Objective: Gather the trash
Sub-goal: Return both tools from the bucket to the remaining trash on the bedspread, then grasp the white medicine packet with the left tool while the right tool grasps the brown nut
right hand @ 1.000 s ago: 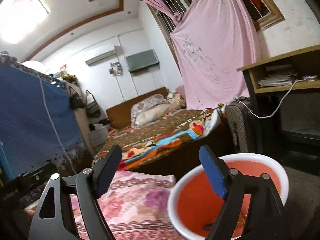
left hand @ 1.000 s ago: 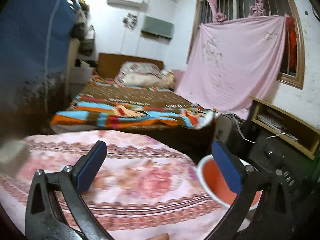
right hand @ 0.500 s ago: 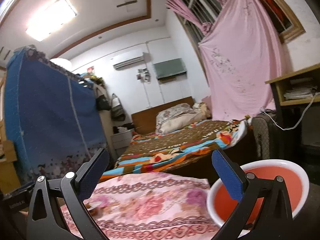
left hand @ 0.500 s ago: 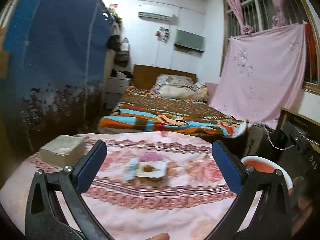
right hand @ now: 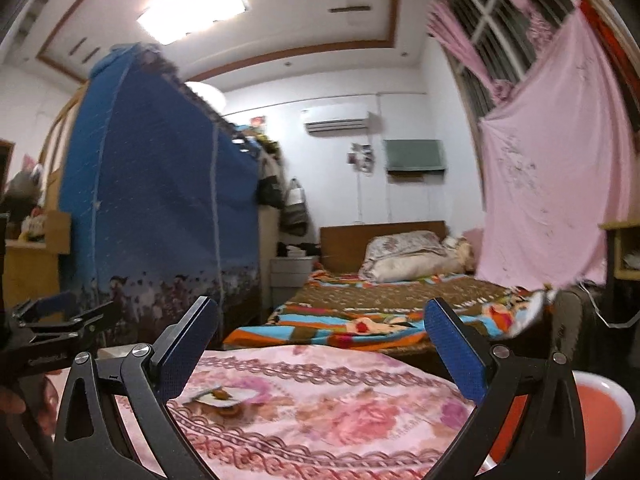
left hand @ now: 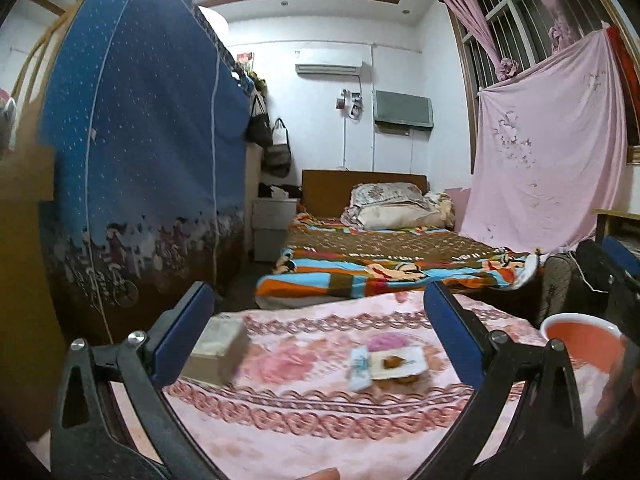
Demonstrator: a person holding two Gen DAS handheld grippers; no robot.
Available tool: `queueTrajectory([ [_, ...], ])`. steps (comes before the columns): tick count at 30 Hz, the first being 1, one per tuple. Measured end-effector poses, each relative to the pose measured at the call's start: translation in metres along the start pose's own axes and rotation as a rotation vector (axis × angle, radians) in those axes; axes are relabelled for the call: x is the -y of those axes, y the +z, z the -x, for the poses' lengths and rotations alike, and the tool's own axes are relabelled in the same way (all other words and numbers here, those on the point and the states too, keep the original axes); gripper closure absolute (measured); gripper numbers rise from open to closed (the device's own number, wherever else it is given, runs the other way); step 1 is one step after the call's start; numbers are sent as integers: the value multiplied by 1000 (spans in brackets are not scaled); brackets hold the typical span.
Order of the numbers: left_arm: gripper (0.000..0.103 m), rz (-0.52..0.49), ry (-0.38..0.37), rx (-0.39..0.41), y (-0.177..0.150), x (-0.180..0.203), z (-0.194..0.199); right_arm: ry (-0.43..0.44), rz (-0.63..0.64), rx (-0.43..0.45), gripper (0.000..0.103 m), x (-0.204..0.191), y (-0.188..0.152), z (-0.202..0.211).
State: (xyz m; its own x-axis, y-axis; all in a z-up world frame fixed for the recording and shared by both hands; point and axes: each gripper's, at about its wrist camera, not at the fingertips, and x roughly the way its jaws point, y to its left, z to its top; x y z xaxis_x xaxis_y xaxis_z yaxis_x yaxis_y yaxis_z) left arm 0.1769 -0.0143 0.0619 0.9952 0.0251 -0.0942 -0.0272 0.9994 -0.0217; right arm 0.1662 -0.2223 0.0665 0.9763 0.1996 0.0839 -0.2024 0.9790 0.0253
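Jaws of both grippers gape empty, the right gripper [right hand: 320, 344] just widened, trash [left hand: 396, 362] now ahead.

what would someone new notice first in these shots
The pink flowered tablecloth fills the foreground, with a small pile of trash near its middle and a tissue box to the left. A red basin sits off the table's right edge. Behind, a bed with a striped blanket stands beside a tall blue wardrobe.

right hand-held gripper [right hand: 320, 344]: jaws just opened wider, empty | both views swung left | trash [left hand: 394, 364] now visible
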Motion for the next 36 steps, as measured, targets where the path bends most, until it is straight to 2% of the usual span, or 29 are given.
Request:
queueTrajectory([
  [3,11,-1,5,7,3,-10,-6,43,23,-37,0,-11,1,-22],
  [5,11,-1,-1,0,3,-17,-12,92,40,-95,2,-19,-2,-41],
  [6,11,-1,-4,-6,3,-19,-15,107,47,-122,8,-23,-4,-49],
  [7,11,-1,-9,-18,1,-21,-18,119,54,-149,20,-26,-6,-55],
  [11,13,25,-46,-90,-4,-30,-33,203,63,-313,41,-38,-20,-92],
  [12,14,32,-57,-109,-6,-31,-36,212,68,-350,49,-41,-24,-101],
  [15,26,47,-94,-209,-12,-32,-55,264,67,-464,64,-49,-35,-124],
  [16,33,48,-105,-245,-14,-31,-62,285,58,-498,67,-51,-39,-130],
  [18,39,47,-120,-321,-21,-28,-76,319,44,-557,68,-54,-46,-138],
  [22,52,30,-120,-425,-33,-22,-93,368,30,-654,68,-57,-60,-148],
  [29,63,43,-150,-495,-39,-24,-101,425,38,-769,71,-69,-76,-166],
  [31,66,51,-159,-517,-40,-25,-105,421,52,-801,81,-71,-81,-169],
  [36,69,53,-220,-566,-42,-20,-112,408,41,-806,81,-67,-82,-167],
])
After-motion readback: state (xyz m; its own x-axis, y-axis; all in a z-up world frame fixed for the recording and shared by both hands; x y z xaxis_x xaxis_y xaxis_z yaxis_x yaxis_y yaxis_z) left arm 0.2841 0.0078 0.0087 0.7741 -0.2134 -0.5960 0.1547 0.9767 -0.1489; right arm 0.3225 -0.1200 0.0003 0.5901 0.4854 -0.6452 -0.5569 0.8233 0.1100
